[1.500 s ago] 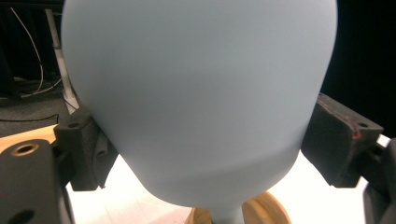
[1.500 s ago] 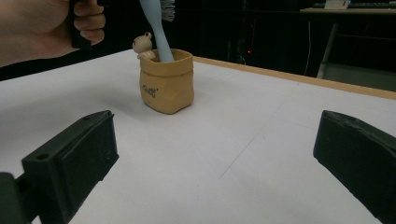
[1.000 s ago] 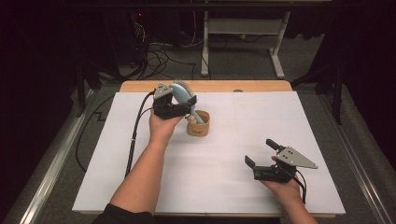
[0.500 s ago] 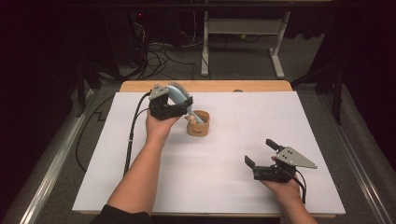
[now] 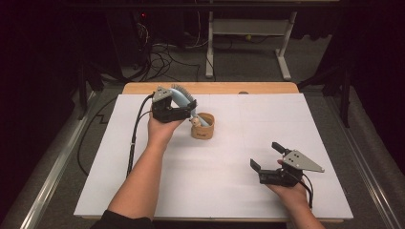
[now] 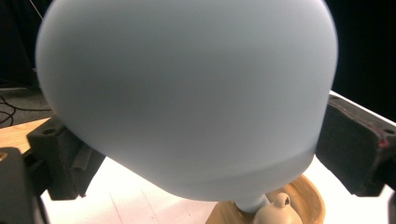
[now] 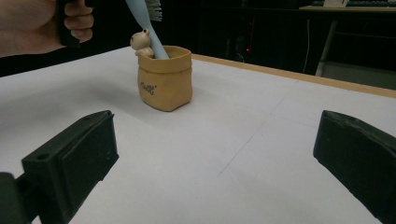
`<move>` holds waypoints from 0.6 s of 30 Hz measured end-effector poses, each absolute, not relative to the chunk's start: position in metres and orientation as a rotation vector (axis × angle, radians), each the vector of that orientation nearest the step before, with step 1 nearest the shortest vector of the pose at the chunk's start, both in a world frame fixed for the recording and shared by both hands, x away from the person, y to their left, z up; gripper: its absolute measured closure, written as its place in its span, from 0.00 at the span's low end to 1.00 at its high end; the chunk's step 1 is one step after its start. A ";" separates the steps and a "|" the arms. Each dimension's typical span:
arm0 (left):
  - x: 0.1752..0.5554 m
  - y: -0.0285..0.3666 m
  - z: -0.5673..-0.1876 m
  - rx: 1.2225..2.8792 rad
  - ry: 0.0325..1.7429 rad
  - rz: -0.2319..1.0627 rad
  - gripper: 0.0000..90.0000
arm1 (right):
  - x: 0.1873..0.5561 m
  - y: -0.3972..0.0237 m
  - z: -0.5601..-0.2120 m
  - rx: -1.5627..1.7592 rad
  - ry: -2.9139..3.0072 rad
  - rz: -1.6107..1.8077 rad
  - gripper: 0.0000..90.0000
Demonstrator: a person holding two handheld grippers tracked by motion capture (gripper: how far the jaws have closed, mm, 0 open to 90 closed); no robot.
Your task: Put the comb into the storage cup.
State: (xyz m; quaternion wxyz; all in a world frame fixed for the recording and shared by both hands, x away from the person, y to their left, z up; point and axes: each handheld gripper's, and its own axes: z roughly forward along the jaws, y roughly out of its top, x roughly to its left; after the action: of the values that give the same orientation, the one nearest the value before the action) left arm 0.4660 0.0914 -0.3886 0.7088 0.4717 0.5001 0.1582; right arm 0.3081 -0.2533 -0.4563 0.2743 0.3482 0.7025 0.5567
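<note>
- One brush (image 5: 184, 98), pale blue, stands with its handle down in the tan holder (image 5: 203, 128) toward the far left of the worktop (image 5: 286, 119).
- Left gripper (image 5: 184, 112) clasps the brush head; judging by this, letting go is what's left.
- Right gripper (image 5: 267, 157) rests near the front right edge, jaws wide and holding nothing.

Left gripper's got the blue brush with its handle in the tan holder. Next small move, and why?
Probably open the left gripper and back off. The light blue brush already has its handle inside the tan bag-shaped holder, leaning on the rim beside the small bear figure. The holder stands upright on the white table. The right gripper rests open, well clear, so nothing seems to need bracing.
</note>
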 end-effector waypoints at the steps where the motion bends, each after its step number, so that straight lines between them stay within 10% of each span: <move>1: 0.466 0.092 -0.389 1.047 1.110 0.353 0.06 | 0.308 -0.253 -0.456 0.937 1.890 1.496 0.01; 18: 0.466 0.097 -0.393 1.050 1.122 0.355 0.01 | 0.309 -0.253 -0.457 0.934 1.891 1.492 0.00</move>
State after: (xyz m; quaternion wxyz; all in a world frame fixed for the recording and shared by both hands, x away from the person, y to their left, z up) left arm 0.4661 0.0974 -0.3926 0.7050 0.4722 0.5045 0.1595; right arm 0.3085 -0.2527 -0.4567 0.2756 0.3475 0.7037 0.5551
